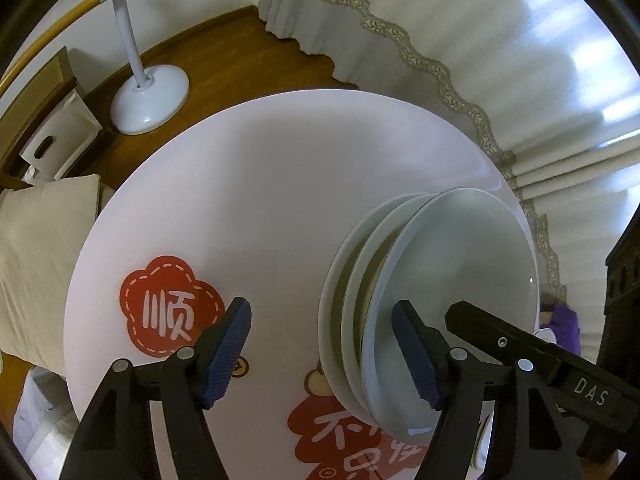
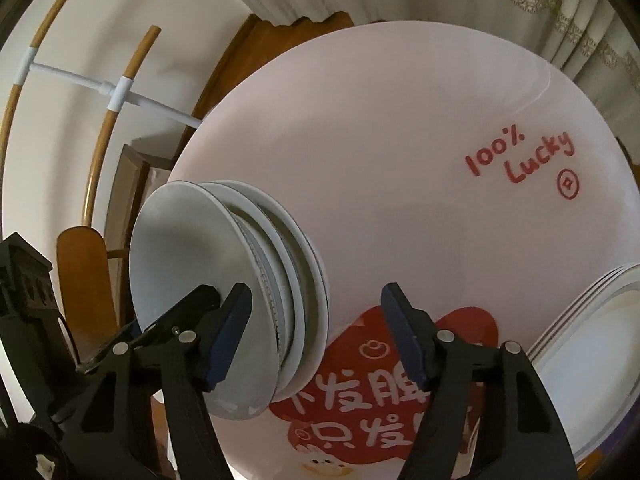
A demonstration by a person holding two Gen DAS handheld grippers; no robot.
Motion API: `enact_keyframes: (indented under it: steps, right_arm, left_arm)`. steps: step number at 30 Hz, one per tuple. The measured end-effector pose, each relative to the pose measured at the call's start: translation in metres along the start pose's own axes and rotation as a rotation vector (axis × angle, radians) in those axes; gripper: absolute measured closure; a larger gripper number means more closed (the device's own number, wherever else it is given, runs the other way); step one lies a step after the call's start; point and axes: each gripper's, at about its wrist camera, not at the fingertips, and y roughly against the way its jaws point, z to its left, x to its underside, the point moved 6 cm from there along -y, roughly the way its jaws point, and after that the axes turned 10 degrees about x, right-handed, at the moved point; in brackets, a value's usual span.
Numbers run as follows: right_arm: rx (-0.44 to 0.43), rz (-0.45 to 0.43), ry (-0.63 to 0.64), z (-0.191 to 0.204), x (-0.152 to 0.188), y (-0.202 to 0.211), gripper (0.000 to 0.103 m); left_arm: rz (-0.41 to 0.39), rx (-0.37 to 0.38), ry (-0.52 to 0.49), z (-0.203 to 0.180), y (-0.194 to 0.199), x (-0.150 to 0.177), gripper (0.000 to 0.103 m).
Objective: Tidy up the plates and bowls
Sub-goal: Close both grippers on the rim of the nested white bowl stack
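Note:
Three shallow white bowls sit nested in a stack [image 1: 460, 260] [image 2: 180, 248] on a round white table [image 1: 260, 200] [image 2: 400, 160] with red stickers. My left gripper [image 1: 320, 308] hangs over the stack's left rim. One blue pad is inside the top bowl and the other is over bare table, and neither presses on the rim. My right gripper [image 2: 315, 292] straddles the opposite rim the same way, open, and its black finger [image 1: 520, 344] shows in the left wrist view. A stack of white plates [image 2: 592, 360] lies at the table's right edge.
A white fan stand [image 1: 148, 96] rises from the wooden floor beyond the table, with a beige cushion [image 1: 40, 240] to its left. Curtains [image 1: 440, 40] hang behind. A wooden chair back [image 2: 80, 280] and a black object [image 1: 624, 280] stand close to the table's edge.

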Motion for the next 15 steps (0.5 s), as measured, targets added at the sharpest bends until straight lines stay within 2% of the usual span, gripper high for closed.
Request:
enact_keyframes:
  steps: [9,11,13,15]
  right_arm:
    - [-0.071,0.012,-0.02,0.004,0.001,-0.003,0.046]
    - [-0.096,0.015,-0.022,0.006,0.001,-0.003,0.053]
    - [-0.093,0.01,-0.021,0.008,0.001,-0.002,0.054]
    - [-0.077,0.008,-0.016,0.007,0.002,-0.002,0.059]
  left_arm:
    - [-0.015,0.013,0.0,0.003,0.003,0.008,0.045]
    - [-0.019,0.019,-0.002,0.002,0.004,0.01,0.051]
    - [-0.022,0.025,-0.003,0.001,0.005,0.011,0.056]
    - [-0.019,0.053,0.002,-0.001,0.006,0.013,0.062]
